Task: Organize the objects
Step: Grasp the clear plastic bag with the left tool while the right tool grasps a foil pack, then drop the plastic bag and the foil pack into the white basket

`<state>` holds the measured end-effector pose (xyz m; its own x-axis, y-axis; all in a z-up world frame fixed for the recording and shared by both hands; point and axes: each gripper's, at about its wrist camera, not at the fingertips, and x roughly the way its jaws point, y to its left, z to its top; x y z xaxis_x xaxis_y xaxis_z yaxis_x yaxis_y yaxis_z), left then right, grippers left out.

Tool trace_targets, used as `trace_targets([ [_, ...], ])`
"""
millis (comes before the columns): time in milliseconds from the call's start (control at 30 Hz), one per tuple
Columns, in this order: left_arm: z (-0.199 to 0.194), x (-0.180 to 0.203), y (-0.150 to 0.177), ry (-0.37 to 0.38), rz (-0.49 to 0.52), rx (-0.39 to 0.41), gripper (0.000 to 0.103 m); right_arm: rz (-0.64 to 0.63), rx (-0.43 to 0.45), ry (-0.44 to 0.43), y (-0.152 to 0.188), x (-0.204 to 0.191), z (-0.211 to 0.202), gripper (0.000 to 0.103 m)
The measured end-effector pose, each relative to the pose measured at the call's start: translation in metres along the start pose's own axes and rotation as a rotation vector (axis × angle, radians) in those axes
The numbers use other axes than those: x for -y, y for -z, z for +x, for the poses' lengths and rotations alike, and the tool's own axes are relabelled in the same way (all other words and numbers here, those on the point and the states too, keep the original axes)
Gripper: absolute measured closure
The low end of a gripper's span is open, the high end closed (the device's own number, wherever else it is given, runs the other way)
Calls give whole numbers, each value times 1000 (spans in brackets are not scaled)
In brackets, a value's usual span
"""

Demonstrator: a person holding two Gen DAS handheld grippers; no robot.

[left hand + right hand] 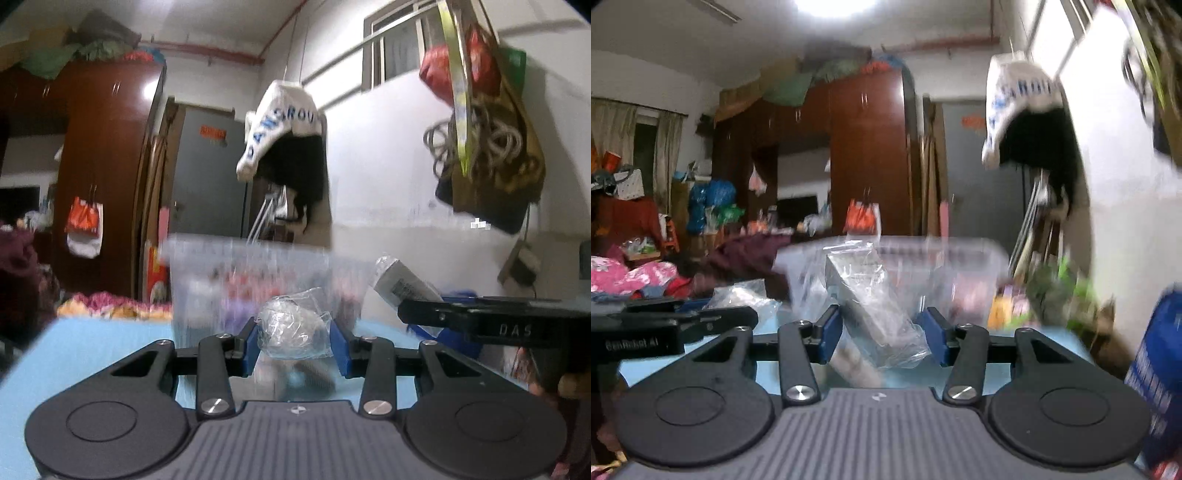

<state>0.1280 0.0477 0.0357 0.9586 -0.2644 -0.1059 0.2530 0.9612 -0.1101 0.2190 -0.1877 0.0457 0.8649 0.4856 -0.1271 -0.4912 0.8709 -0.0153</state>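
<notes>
Blue table; only right-wrist shows curtains.

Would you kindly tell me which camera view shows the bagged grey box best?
The right wrist view: the bagged grey box sits front and centre between the right gripper's jaws, its clear wrapper plain. The left wrist view catches only one end of it, sticking up behind that gripper at the right.

I see the left gripper: blue pads on black linkage arms, silver screws at the pivots, two round black discs flanking a grey ribbed housing with a small emblem. The right gripper matches. Beside it, the other unit's black body bears faint white lettering; "DAS" shows elsewhere.
</notes>
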Motion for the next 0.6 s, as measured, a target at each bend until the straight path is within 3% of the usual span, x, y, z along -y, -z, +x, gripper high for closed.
trace_targets([
  [100, 25, -8, -43, -6, -32, 23, 59, -44, 16, 29, -33, 0, 33, 51],
  [167, 51, -14, -71, -33, -40, 11, 59, -77, -27, 79, -52, 3, 67, 51],
  [300, 107, -34, -98, -95, -94, -91, 59, -43, -102, 60, -68, 17, 120, 50],
  [367, 127, -43, -97, -100, -119, -138, 54, -87, -95, 63, -70, 15, 132, 40],
  [400, 134, -47, -95, -102, -122, -153, 49, -107, -97, 84, -70, 12, 135, 17],
  [433, 138, -49, -94, -108, -123, -164, 29, -114, -86, 110, -70, 10, 133, 0],
  [467, 137, -51, -93, -126, -127, -158, 17, -111, -54, 114, -69, 10, 122, 0],
  [600, 103, -56, -85, -102, -142, -93, 16, -4, 28, 4, -58, 15, 71, 0],
])
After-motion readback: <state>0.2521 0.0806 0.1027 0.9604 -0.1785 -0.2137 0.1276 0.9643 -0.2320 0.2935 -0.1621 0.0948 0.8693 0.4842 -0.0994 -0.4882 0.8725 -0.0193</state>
